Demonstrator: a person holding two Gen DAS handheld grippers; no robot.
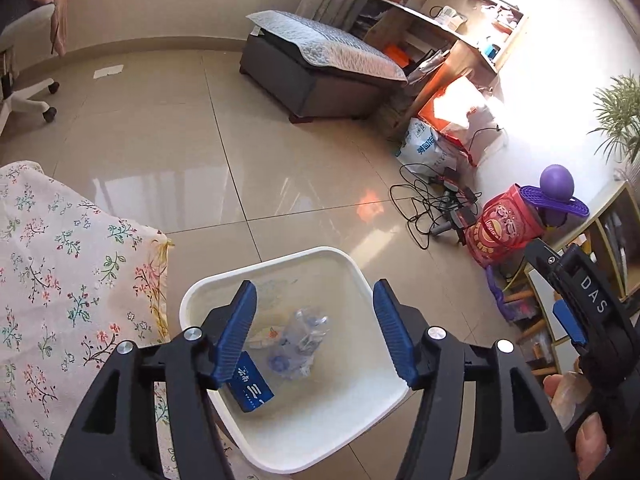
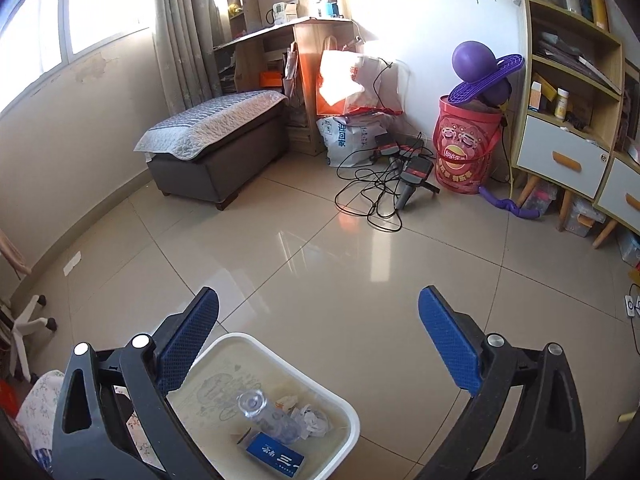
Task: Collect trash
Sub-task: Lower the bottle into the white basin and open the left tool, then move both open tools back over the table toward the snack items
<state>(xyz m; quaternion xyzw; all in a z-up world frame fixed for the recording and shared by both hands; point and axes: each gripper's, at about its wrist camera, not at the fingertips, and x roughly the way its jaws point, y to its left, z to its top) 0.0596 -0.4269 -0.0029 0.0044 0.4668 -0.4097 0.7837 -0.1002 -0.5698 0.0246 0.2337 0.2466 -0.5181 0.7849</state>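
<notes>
A white square bin (image 1: 362,278) stands on the tiled floor right under my left gripper (image 1: 315,284). The left gripper's blue pads are apart, with nothing between them. Inside the bin lie a crushed clear plastic bottle (image 1: 302,340), a blue box with white lettering (image 1: 254,390) and some crumpled paper. In the right wrist view the same bin (image 2: 352,420) sits low and left of centre with the bottle (image 2: 264,412), crumpled paper (image 2: 314,420) and blue box (image 2: 276,458). My right gripper (image 2: 319,292) is wide open and empty, over the bin's far right side.
A floral cloth (image 1: 60,260) covers furniture left of the bin. A grey ottoman (image 2: 216,148), bags, tangled cables (image 2: 380,184), a red snack bucket (image 2: 466,148) and a wooden shelf unit (image 2: 568,120) line the far side. A white paper scrap (image 1: 108,71) lies near an office chair (image 1: 28,92).
</notes>
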